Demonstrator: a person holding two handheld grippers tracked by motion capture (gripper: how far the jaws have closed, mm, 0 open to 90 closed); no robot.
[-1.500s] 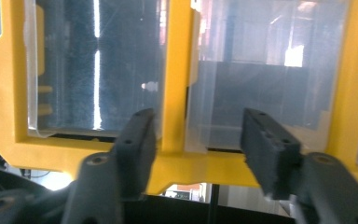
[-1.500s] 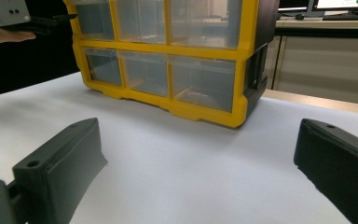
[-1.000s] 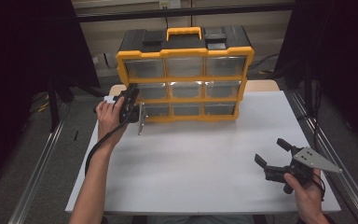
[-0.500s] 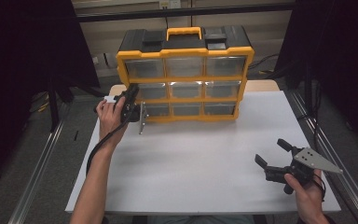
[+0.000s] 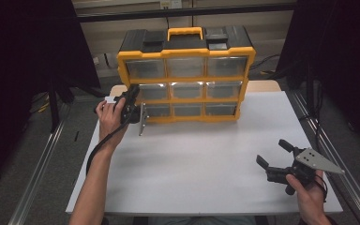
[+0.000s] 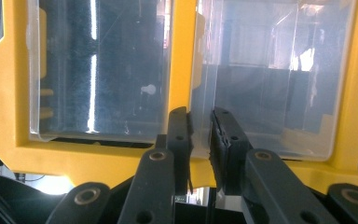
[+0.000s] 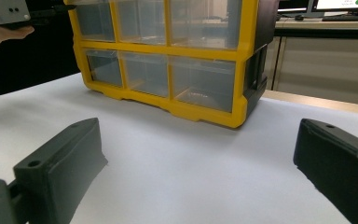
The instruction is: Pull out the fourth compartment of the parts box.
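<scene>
From the high view, a yellow and black drawer cabinet [image 5: 186, 75] stands at the far middle of the white surface [image 5: 201, 159]. The left claw [image 5: 132, 101] is at the cabinet's left end, against the middle row of clear drawers. The right claw [image 5: 274, 154] is held over the near right corner of the surface, well apart from the cabinet, its jaws spread wide with nothing between them.

In the left gripper view, the left claw [image 6: 200, 140] has just closed; its jaws are pinched on the lower edge of a clear drawer [image 6: 265, 79], just beside the yellow divider.

In the right gripper view, the right claw [image 7: 200, 154] stands wide open over bare surface, the cabinet [image 7: 168, 51] farther off.
</scene>
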